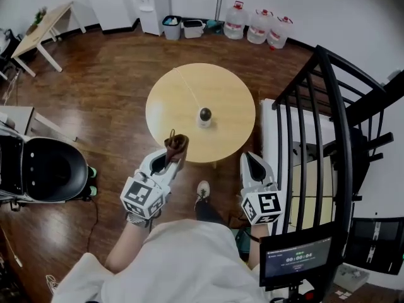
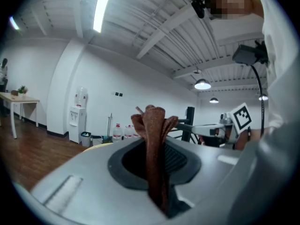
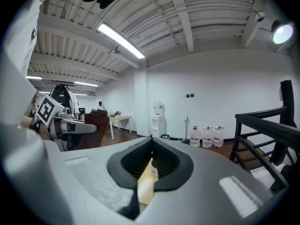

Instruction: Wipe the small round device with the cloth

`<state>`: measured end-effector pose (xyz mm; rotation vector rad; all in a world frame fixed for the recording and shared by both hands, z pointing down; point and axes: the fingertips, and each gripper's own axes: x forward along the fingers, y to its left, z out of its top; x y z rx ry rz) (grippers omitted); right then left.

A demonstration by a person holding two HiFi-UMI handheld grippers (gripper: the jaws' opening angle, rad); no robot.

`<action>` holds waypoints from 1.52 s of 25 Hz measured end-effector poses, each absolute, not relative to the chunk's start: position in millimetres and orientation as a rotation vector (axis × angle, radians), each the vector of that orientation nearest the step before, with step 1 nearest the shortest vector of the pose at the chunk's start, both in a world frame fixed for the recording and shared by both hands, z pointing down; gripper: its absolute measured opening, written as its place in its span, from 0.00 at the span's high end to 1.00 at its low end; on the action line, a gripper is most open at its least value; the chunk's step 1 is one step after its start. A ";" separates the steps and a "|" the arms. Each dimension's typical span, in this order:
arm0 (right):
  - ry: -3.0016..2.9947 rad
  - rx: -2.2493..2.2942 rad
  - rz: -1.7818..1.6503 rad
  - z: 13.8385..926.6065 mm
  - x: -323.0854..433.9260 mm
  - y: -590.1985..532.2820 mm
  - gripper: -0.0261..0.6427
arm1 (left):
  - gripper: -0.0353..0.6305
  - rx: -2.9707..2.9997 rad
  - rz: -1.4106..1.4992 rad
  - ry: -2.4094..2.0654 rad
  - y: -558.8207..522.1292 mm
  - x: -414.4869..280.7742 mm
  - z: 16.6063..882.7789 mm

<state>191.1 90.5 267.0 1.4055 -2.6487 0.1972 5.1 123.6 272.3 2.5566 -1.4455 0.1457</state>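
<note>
1. Dark wooden floor (image 1: 107, 74) fills most of the head view. A white water dispenser (image 1: 151, 2), two small bins (image 1: 183, 28) and three large water bottles (image 1: 259, 25) stand along the far wall.
2. A black stair railing (image 1: 315, 118) rises at the right, close to the table's right edge.
3. The round light-wood table (image 1: 183, 93) stands in the middle of the floor, directly ahead of the person (image 1: 170, 264), whose pale top shows at the bottom of the view.
4. A black chair (image 1: 53, 169) sits at the left, well apart from the table.
5. The left gripper (image 1: 170, 158) reaches to the table's near edge and points almost level. Its jaws are clamped on a brown cloth.
6. The right gripper (image 1: 251, 158) is held off the table's near right rim, beside the railing. Its jaws are pressed together with nothing between them. A sliver of tabletop shows through the slot below the tips in the right gripper view.
7. The brown cloth (image 1: 177, 144) stands bunched and upright out of the left jaws, over the near rim of the table.
8. The small round device (image 1: 205, 115), with a white base and a dark rounded top, sits upright near the table's centre. It lies beyond the cloth and clear of both grippers.
</note>
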 end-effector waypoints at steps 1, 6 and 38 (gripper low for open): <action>-2.652 1.393 0.200 267.9 191.9 82.2 0.96 | 0.85 2.550 0.152 -1.450 116.7 6.0 273.2; -2.672 1.317 0.205 280.2 191.1 40.0 0.96 | 0.85 2.473 0.170 -1.502 78.8 3.0 286.2; -2.364 0.716 0.338 491.4 74.4 -15.0 0.53 | 0.85 2.185 0.341 -0.545 -55.4 21.3 427.5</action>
